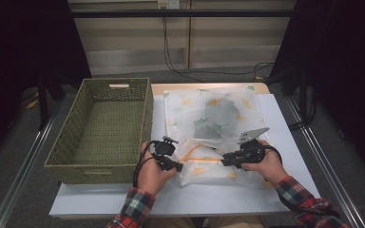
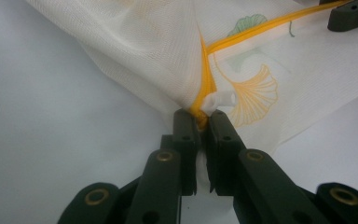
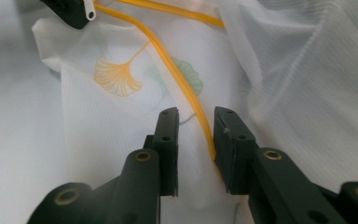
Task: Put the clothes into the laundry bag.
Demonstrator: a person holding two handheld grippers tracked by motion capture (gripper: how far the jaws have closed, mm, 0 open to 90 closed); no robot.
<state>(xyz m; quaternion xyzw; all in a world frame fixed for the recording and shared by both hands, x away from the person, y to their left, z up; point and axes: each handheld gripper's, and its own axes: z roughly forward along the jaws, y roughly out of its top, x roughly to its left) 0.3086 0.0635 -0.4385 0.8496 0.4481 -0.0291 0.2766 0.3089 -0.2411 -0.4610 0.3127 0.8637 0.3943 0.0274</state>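
Note:
A white mesh bag (image 1: 204, 111) printed with ginkgo leaves lies on the table, with something grey (image 1: 221, 116) inside it. An orange zipper (image 2: 261, 30) runs along its near edge. My left gripper (image 1: 179, 167) (image 2: 200, 114) is shut on the zipper's end, just below the white pull tab (image 2: 220, 99). My right gripper (image 1: 223, 161) (image 3: 196, 116) is open, and the orange zipper (image 3: 177, 74) passes between its jaws, close to the right one. The right gripper view also shows the left gripper (image 3: 74, 11) at the top left.
A green woven basket (image 1: 116, 81) stands empty on the left, right beside the bag. The white table (image 1: 285, 142) has bare room to the right and along its front edge. Cables trail on the floor behind.

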